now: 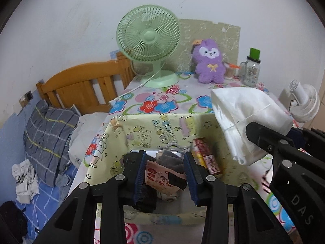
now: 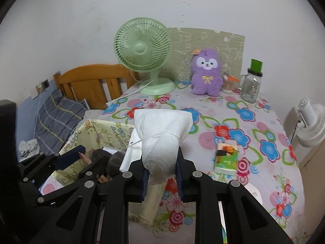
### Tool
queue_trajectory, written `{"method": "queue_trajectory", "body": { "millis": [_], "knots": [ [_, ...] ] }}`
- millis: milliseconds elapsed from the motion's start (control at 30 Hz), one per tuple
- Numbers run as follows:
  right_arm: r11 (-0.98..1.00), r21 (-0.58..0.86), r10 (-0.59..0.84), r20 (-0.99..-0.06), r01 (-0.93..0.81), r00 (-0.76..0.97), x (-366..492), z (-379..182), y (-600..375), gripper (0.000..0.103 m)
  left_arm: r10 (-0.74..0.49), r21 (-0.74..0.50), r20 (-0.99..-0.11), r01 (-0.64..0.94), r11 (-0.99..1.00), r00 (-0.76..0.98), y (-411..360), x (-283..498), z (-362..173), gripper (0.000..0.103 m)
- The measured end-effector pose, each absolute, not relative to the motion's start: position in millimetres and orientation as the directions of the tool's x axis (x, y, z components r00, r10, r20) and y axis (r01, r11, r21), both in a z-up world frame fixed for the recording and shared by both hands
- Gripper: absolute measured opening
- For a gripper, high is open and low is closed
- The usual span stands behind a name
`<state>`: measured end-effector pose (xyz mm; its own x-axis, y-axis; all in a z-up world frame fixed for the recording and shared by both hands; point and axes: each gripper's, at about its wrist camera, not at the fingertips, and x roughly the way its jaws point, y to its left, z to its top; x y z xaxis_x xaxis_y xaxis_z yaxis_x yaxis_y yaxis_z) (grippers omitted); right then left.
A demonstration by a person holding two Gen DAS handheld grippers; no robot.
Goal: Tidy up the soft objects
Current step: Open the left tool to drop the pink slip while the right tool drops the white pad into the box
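- We see a green desk fan (image 1: 148, 38) standing on the floral tabletop (image 1: 154, 103), far ahead of the left claw (image 1: 164, 156).
- A glass jar with a green lid (image 1: 250, 71) stands ahead and to its right.
- A white fan (image 1: 304, 103) sits further right, beyond the tabletop edge.
- To its left are a wooden headboard (image 1: 81, 85) and a plaid pillow (image 1: 48, 134).

Soft even indoor light; fisheye bending, dark corners; slight blur.
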<state>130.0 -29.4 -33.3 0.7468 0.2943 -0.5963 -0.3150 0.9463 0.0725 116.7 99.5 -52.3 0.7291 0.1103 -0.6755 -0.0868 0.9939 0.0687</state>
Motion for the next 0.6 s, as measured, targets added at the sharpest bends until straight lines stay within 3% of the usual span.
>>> {"method": "queue_trajectory", "body": {
  "millis": [200, 333, 500, 600],
  "knots": [
    [0.929, 0.064, 0.324, -0.617, -0.365, 0.717, 141.3, -41.1, -4.8, 0.026, 0.112, 0.07, -0.689, -0.088, 0.994, 0.716, 110.9, 125.8, -60.3, 0.046],
    [0.918, 0.067, 0.343, -0.632, -0.391, 0.695, 147.3, -47.9, 8.6, 0.026, 0.136, 0.109, -0.69, -0.083, 0.991, 0.711, 109.5, 126.8, -66.2, 0.077],
    [0.913, 0.058, 0.346, -0.638, -0.405, 0.688, 149.3, -52.2, 17.1, 0.045, 0.094, 0.056, -0.719, -0.078, 0.995, 0.689, 118.0, 126.1, -72.0, 0.085],
    [0.909, 0.055, 0.35, -0.643, -0.414, 0.681, 150.5, -54.1, 18.6, 0.066, 0.098, 0.054, -0.72, -0.085, 0.995, 0.687, 119.8, 122.3, -71.1, 0.09]
  ]
}}
